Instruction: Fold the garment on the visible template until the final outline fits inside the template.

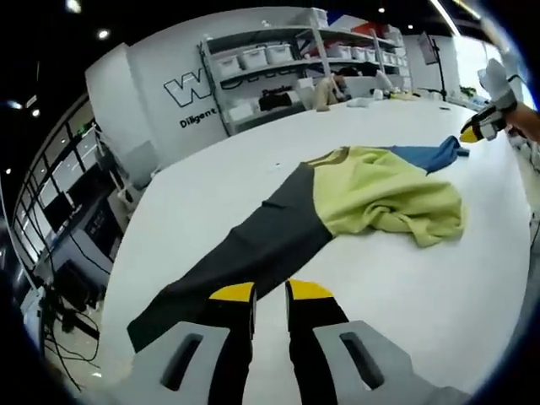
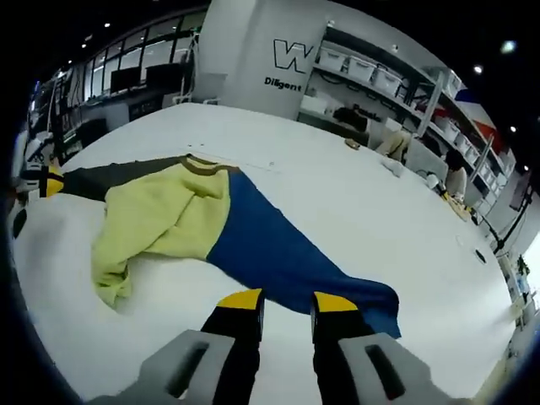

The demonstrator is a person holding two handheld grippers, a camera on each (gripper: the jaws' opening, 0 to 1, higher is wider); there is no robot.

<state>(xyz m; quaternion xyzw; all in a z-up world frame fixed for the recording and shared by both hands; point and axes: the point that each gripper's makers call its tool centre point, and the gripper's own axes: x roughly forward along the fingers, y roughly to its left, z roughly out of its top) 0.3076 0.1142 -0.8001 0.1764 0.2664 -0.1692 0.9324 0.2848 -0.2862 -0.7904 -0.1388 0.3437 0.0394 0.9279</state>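
A long-sleeved garment lies spread across the white table point(image 1: 405, 278). It has a dark grey sleeve point(image 1: 253, 245), a crumpled yellow-green body point(image 1: 384, 198) and a blue sleeve point(image 1: 430, 156). My left gripper point(image 1: 270, 293) hovers at the dark sleeve's lower edge, jaws slightly apart with bare table between them. In the right gripper view the blue sleeve point(image 2: 278, 253) runs towards me, and my right gripper point(image 2: 287, 302) stands open at its near edge, holding nothing. The yellow-green body point(image 2: 160, 219) is bunched to the left, with the dark sleeve point(image 2: 110, 177) beyond it.
Shelving with white bins point(image 1: 270, 59) and a wall with lettering point(image 2: 291, 63) stand behind the table. A person sits at the far end point(image 2: 456, 173). The table's edge point(image 1: 126, 253) drops off to the left, above desks and cables. Bare tabletop surrounds the garment.
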